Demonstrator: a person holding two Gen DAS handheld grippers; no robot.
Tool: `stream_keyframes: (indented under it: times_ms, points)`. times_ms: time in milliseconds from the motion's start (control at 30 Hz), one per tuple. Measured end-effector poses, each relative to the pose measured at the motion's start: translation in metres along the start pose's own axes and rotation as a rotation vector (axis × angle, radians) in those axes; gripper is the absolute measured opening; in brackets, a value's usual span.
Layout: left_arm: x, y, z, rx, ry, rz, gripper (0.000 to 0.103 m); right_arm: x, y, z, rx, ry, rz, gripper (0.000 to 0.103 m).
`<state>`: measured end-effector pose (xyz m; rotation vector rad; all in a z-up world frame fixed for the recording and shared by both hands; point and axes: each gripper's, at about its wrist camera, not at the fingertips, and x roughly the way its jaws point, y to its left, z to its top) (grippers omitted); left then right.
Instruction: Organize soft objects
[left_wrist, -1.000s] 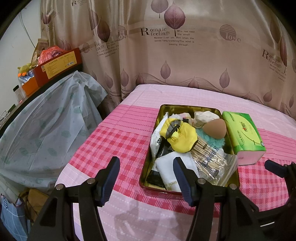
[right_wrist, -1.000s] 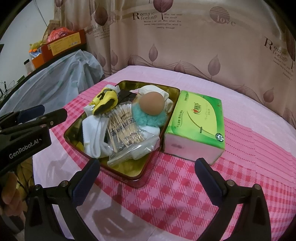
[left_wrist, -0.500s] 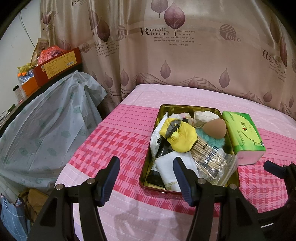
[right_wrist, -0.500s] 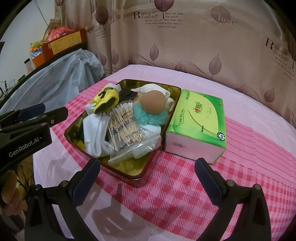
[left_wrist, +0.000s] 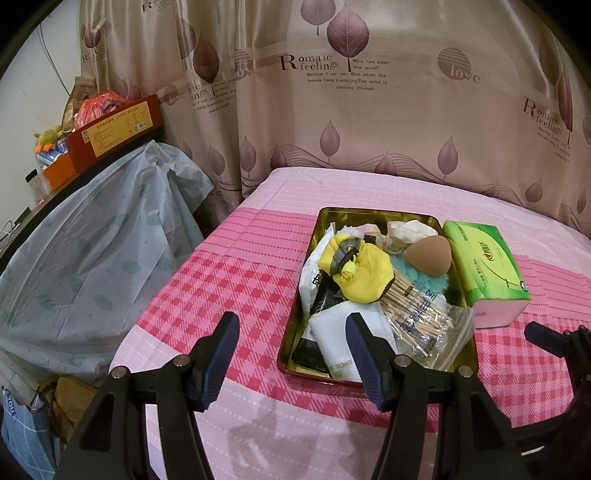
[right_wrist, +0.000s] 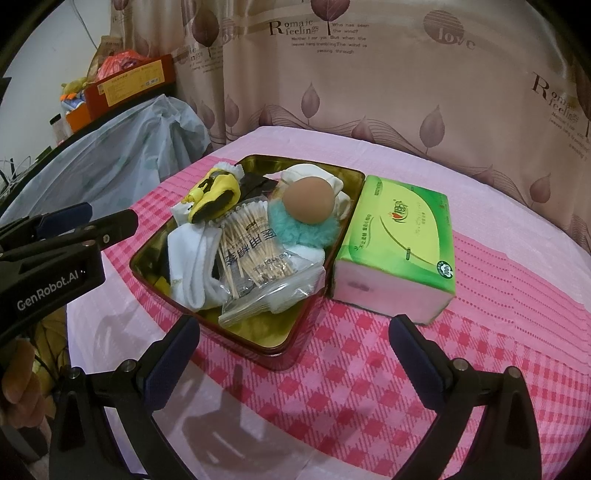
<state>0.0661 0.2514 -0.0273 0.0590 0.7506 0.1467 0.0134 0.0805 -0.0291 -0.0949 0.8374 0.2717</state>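
A gold metal tin (left_wrist: 373, 215) (right_wrist: 258, 343) sits on the pink checked tablecloth, heaped with soft things: a yellow fabric item (left_wrist: 364, 271) (right_wrist: 218, 188), white socks (left_wrist: 332, 328) (right_wrist: 188, 258), a bag of cotton swabs (left_wrist: 417, 310) (right_wrist: 255, 251), a teal fluffy piece (right_wrist: 295, 230) and a tan makeup sponge (left_wrist: 430, 254) (right_wrist: 309, 201). A green tissue pack (left_wrist: 484, 262) (right_wrist: 402, 236) lies against the tin's right side. My left gripper (left_wrist: 291, 354) hovers open before the tin's near left corner. My right gripper (right_wrist: 295, 358) is open wide, low in front of the tin and tissue pack.
A leaf-print curtain (left_wrist: 332, 92) hangs behind the table. To the left a plastic-covered piece of furniture (left_wrist: 92, 251) carries an orange box (left_wrist: 114, 129) and clutter. A blue checked bag (left_wrist: 22, 432) sits low at the left. A hand (right_wrist: 18, 391) holds the left gripper.
Almost nothing differs. The right gripper has edged slightly, so the tin and tissue pack sit a touch lower in its view. Both stay open.
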Motion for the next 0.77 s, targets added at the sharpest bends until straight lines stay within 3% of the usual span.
stream_keyframes:
  times_ms: [767]
  points:
    - [-0.0035,-0.0015,0.0006,-0.002,-0.022,-0.010,0.061,-0.0003,0.0030,-0.0006,-0.003,-0.002,-0.004,0.102]
